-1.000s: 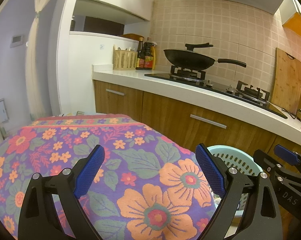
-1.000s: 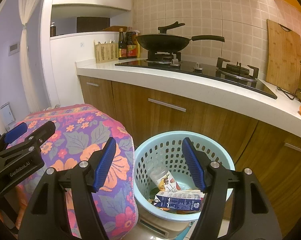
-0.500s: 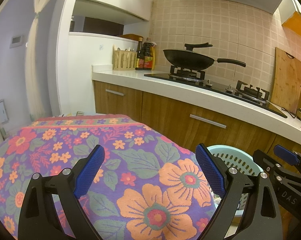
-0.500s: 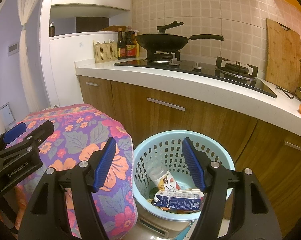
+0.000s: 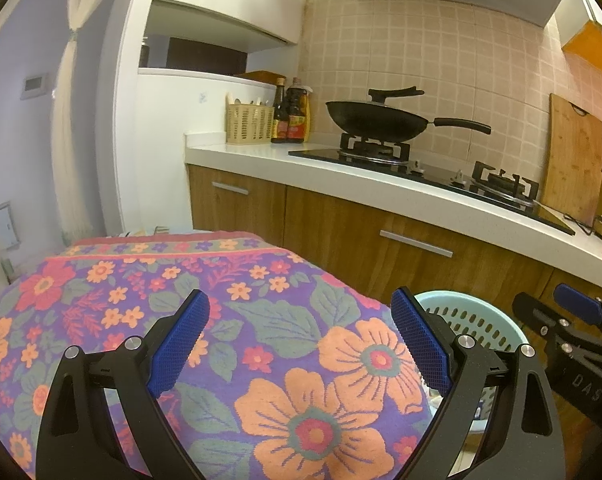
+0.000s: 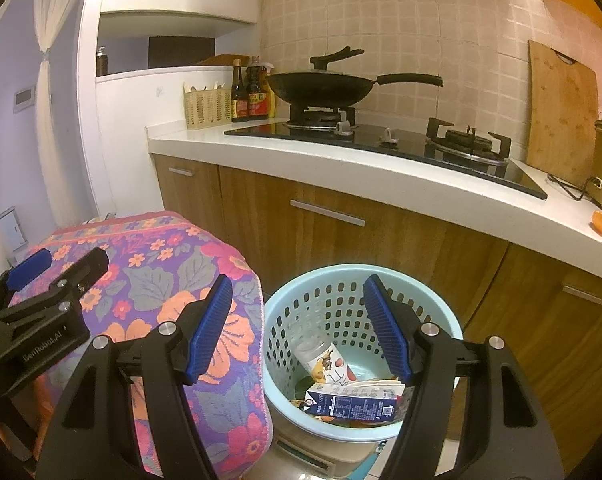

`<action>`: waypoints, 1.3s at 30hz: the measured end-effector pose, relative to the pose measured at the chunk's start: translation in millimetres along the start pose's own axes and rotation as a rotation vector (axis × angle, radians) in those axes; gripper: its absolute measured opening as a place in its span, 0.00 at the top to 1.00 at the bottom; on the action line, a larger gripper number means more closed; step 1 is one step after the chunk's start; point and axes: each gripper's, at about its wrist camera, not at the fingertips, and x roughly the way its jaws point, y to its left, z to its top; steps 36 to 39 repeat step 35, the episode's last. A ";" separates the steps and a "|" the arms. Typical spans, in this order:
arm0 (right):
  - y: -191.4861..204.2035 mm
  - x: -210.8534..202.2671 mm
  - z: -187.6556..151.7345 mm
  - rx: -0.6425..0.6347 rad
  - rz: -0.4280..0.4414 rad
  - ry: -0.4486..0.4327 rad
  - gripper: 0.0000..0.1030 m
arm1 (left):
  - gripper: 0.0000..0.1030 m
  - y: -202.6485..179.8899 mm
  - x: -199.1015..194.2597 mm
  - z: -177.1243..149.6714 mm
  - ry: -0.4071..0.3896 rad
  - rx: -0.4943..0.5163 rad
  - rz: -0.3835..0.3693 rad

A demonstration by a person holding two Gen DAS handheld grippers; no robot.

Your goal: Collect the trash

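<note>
Both claws gaped, nothing gripped: left claw (image 5: 299, 344) over floral cloth (image 5: 229, 320), right claw (image 6: 297, 328) above 1 blue basket (image 6: 457, 324). Inside: 1 bottle (image 6: 325, 362), 1 carton (image 6: 353, 400), scraps. Bench (image 6: 341, 172) behind w/ 1 wok (image 6: 321, 88), 3 sauce bottles (image 6: 253, 96).

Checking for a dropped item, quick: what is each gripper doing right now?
Left gripper: open, empty, above the floral cloth.
Right gripper: open, empty, above the blue basket that holds trash.
</note>
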 end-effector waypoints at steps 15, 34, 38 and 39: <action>7.2 -19.9 6.7 0.002 -0.028 -0.023 0.37 | 0.13 0.3 -3.9 -0.9 -0.023 0.001 0.016; 7.6 -20.2 6.8 0.012 -0.030 -0.018 0.37 | 0.13 7.5 -6.2 1.5 -0.034 -0.042 0.013; 7.9 -19.4 6.6 0.011 -0.030 -0.018 0.37 | 0.13 7.1 -6.3 1.0 -0.033 -0.040 0.010; 7.9 -19.4 6.6 0.011 -0.030 -0.018 0.37 | 0.13 7.1 -6.3 1.0 -0.033 -0.040 0.010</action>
